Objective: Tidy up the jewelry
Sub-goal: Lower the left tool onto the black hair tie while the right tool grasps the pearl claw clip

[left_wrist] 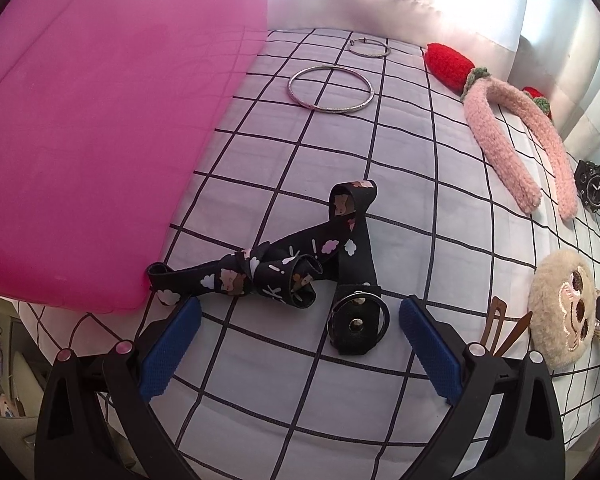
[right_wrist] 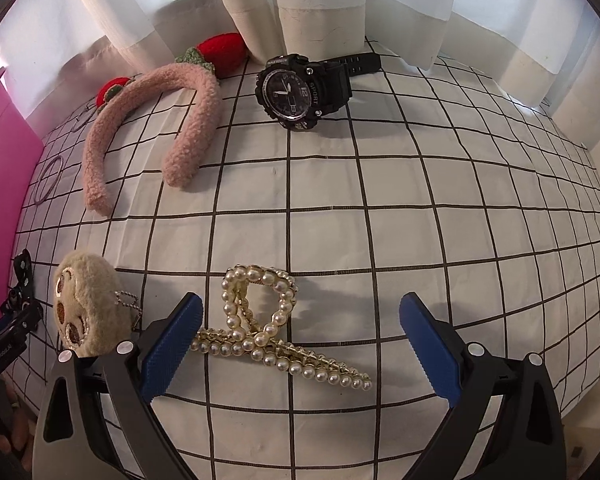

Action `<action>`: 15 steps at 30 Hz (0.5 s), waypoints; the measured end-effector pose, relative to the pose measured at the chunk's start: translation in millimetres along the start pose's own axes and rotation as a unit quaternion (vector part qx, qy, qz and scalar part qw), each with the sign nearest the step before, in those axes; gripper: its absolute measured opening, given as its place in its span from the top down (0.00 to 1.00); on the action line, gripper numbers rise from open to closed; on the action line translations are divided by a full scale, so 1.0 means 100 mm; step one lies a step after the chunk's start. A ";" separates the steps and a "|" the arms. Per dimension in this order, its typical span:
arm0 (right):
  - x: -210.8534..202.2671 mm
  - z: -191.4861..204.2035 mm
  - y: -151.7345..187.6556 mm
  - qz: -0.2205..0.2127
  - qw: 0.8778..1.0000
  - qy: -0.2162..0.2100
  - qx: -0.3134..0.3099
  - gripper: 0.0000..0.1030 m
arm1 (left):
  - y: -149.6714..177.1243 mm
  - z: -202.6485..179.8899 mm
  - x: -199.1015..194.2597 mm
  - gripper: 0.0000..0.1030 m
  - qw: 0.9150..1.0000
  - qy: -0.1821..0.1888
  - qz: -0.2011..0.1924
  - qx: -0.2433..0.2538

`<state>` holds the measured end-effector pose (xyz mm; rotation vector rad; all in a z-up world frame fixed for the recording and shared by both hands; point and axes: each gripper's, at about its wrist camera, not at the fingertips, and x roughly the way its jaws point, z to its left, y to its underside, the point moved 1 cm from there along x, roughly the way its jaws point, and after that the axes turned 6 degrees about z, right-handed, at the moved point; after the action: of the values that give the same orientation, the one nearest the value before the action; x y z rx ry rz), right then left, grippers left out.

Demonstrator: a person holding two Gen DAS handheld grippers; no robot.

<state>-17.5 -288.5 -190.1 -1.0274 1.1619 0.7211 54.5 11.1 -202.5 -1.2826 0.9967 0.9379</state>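
Note:
My left gripper (left_wrist: 300, 312) is open over a black patterned strap (left_wrist: 300, 264) with a metal ring and snap (left_wrist: 358, 316), which lies between its blue pads on the checked cloth. My right gripper (right_wrist: 300, 312) is open around a pearl hair claw (right_wrist: 268, 320) lying on the cloth. Two silver bangles (left_wrist: 331, 89) (left_wrist: 370, 47) lie farther off beside a pink box (left_wrist: 100, 140). A black sport watch (right_wrist: 300, 88), a pink fuzzy headband (right_wrist: 156, 120) with red strawberries and a beige plush charm (right_wrist: 88, 312) lie around.
Brown hair clips (left_wrist: 504, 328) lie by the plush charm (left_wrist: 560, 312). White curtains (right_wrist: 320, 0) hang behind the bed. The pink box (right_wrist: 0, 180) stands at the left edge. The other gripper (right_wrist: 8, 336) shows at lower left.

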 end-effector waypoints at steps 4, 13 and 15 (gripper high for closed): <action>0.13 -0.01 0.01 0.022 0.999 0.031 -0.009 0.08 | 0.01 0.01 0.01 0.05 1.000 0.004 -0.003 -0.006; 0.10 -0.03 0.16 -0.032 0.999 0.026 -0.019 0.08 | 0.06 0.01 0.00 0.05 1.000 0.004 -0.023 -0.006; 0.09 -0.05 0.18 -0.034 0.999 0.023 -0.018 0.08 | 0.05 0.01 0.00 0.05 1.000 0.005 -0.022 -0.006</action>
<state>-32.7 -286.8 -204.0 -1.1128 1.1512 0.6703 49.4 12.6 -203.7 -1.3138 0.9686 0.9064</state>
